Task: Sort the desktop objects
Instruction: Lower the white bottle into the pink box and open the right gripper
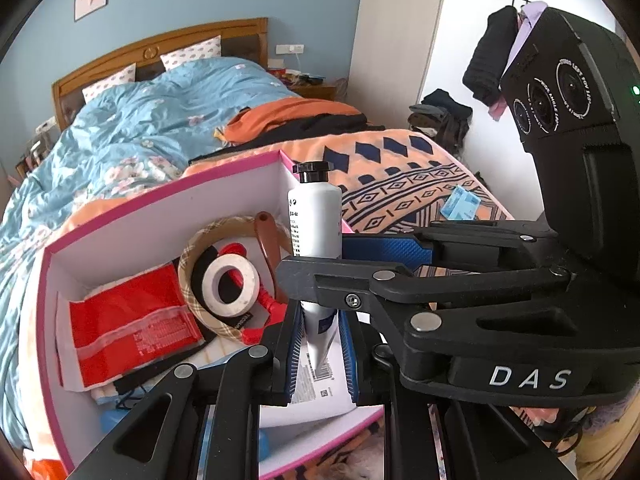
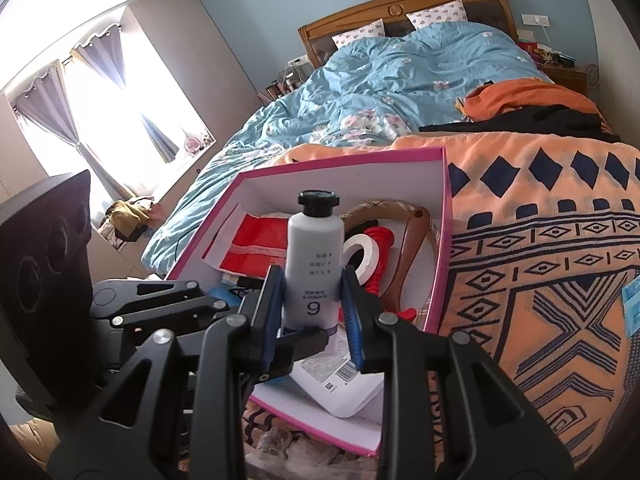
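Bedroom bg: bed (image 2: 400,80) w/ blue floral duvet, wooden headboard at top of both views, orange patterned blanket (image 2: 540,240) spread over the near end. Pink-edged open box (image 2: 440,240) is set on the blanket, centre frame.

White tube (image 2: 314,264) w/ black cap is held upright above the box, cap up, by both grippers at once. Right gripper (image 2: 314,292): blue pads pressed on the tube body from both sides, jaws partly open around it, seen centre of right wrist view. Left gripper (image 1: 320,348): clamped nearly fully shut on the flat crimped bottom end of the tube, seen lower centre of left wrist view. Right gripper is seen crossing in front there, from the right edge.

Box contents, as visible: red packet (image 1: 128,320) at left, plaid ring (image 1: 192,280) w/ white tape roll (image 1: 230,284) lying on it, red plastic item (image 1: 264,304) partly hidden under the tape, brown wooden handle (image 2: 408,256) leaning toward the box's right wall, white printed pack (image 2: 340,384) flat at the near end. Small blue packet (image 1: 460,204) is lying apart on the blanket, right of the box.
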Demonstrator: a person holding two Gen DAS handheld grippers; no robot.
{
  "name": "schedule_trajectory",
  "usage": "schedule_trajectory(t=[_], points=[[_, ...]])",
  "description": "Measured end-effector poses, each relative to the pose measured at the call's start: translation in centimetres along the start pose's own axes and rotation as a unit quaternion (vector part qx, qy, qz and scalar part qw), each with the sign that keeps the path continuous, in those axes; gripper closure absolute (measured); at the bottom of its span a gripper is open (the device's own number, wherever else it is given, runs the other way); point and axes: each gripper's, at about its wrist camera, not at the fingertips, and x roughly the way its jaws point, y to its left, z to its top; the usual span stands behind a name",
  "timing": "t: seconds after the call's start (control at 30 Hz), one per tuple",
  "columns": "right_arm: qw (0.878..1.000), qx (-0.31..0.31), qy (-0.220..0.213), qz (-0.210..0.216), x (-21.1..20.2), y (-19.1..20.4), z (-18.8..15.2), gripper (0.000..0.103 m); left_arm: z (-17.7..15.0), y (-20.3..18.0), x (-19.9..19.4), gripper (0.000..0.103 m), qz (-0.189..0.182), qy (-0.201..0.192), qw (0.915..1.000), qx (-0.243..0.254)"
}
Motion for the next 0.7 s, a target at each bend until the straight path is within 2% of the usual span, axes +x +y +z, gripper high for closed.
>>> schedule_trajectory(t=[0.7], points=[[0.995, -0.011, 0.075, -0.064, 4.7, -1.9, 1.3, 0.072, 0.9, 1.7, 5.1, 0.085, 0.012, 0.062, 0.9977, -0.026]])
